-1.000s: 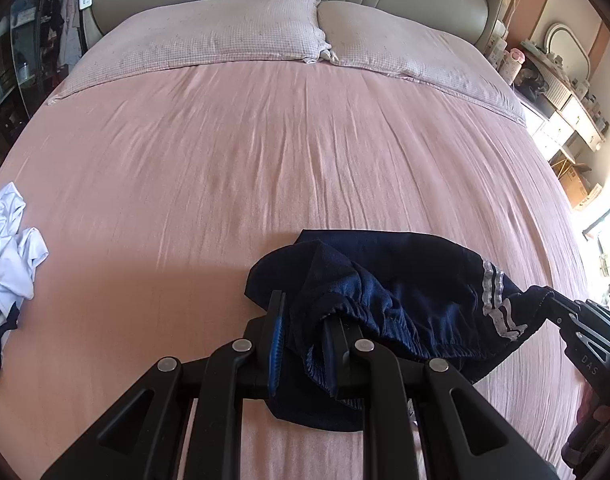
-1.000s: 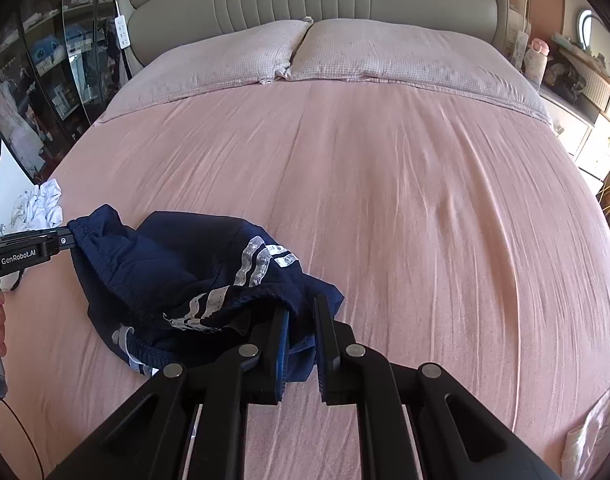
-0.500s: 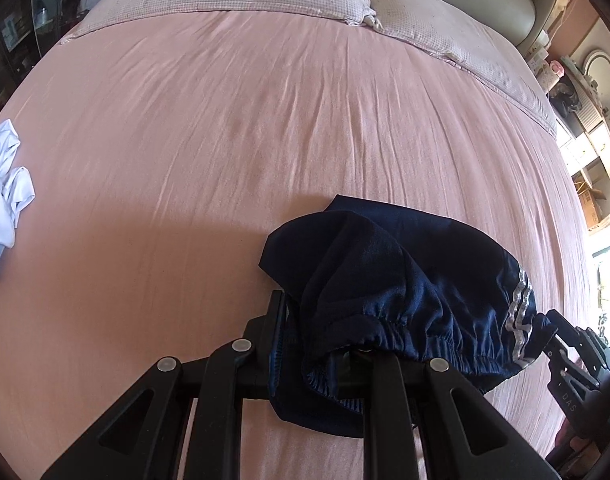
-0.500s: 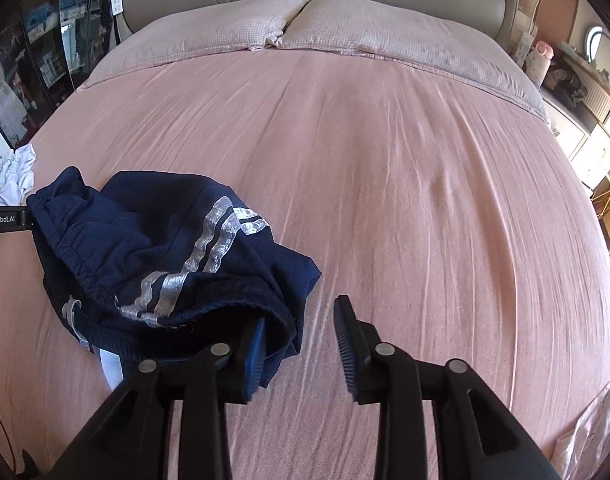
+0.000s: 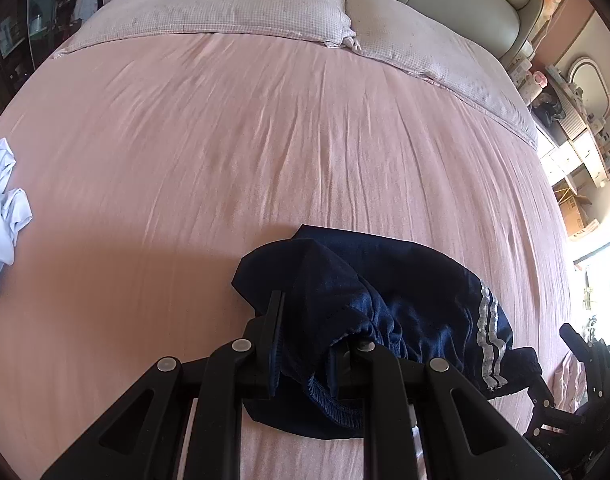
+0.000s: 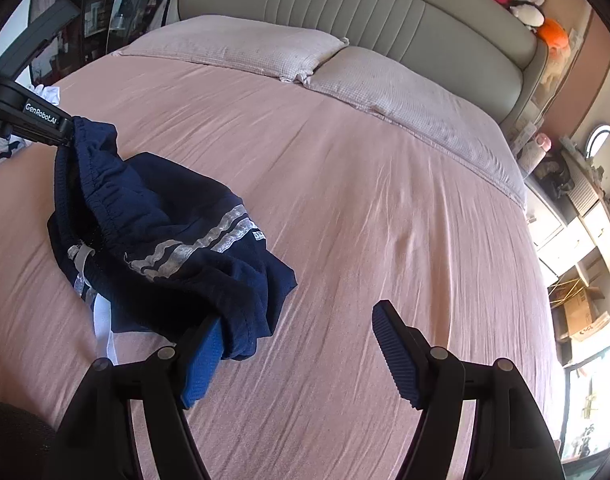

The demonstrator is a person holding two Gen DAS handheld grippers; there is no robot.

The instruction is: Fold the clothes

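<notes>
Left gripper (image 5: 313, 328) jaws pinch shorts (image 6: 161, 232) waistband; right gripper (image 6: 301, 344) jaws just opened wide, hem draped over left pad.

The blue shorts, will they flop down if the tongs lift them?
Probably floppy: the blue shorts already sag in crumpled folds from the left tongs. Likely light and thin. The shiny fabric might slip, though the gathered waistband gives grip.
</notes>
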